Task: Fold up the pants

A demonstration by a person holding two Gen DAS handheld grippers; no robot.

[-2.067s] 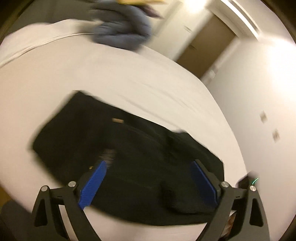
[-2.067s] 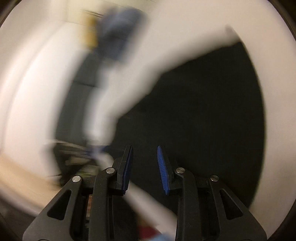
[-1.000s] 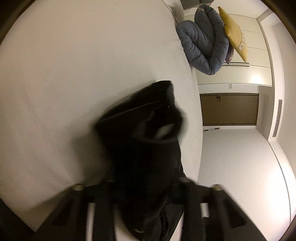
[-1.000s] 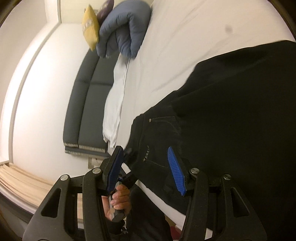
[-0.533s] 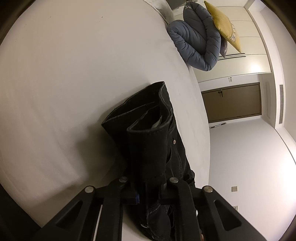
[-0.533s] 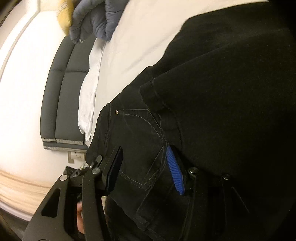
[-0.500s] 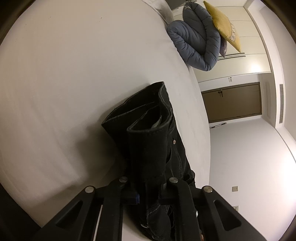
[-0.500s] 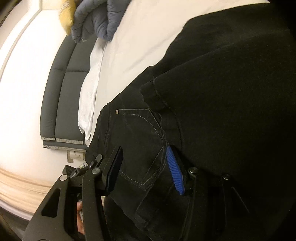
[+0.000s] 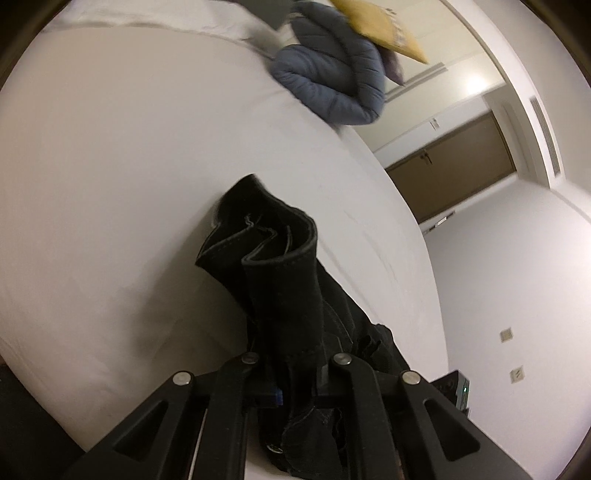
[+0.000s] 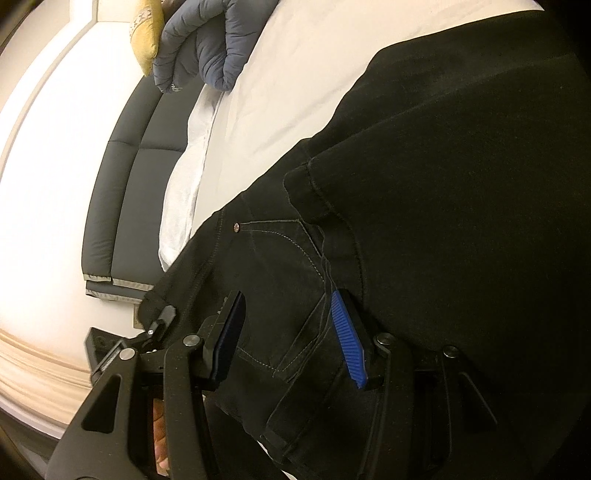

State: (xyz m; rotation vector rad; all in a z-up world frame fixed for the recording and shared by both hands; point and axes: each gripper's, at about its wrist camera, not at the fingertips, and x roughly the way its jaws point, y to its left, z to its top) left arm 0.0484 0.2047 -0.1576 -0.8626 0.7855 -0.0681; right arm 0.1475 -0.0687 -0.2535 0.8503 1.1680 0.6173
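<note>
Black pants point(image 10: 443, 206) lie on a white bed point(image 9: 129, 155). My left gripper point(image 9: 293, 363) is shut on a bunched fold of the pants' waistband point(image 9: 284, 288), which stands up between the fingers. In the right wrist view my right gripper point(image 10: 288, 328) is open. Its blue pads point(image 10: 347, 336) straddle the pocket area of the pants point(image 10: 280, 266) without clamping it. The left gripper's black frame point(image 10: 122, 343) shows at the lower left of that view, close by.
A rolled blue-grey quilt point(image 9: 332, 77) and a yellow cushion point(image 9: 384, 26) lie at the head of the bed. A dark padded headboard point(image 10: 122, 192) and a white sheet edge point(image 10: 188, 162) are at the left. A brown door point(image 9: 454, 170) is beyond the bed.
The left gripper closed on the pants' waistband and has tilted, so the view rotated. The right gripper moved in over the pocket area and stays open.
</note>
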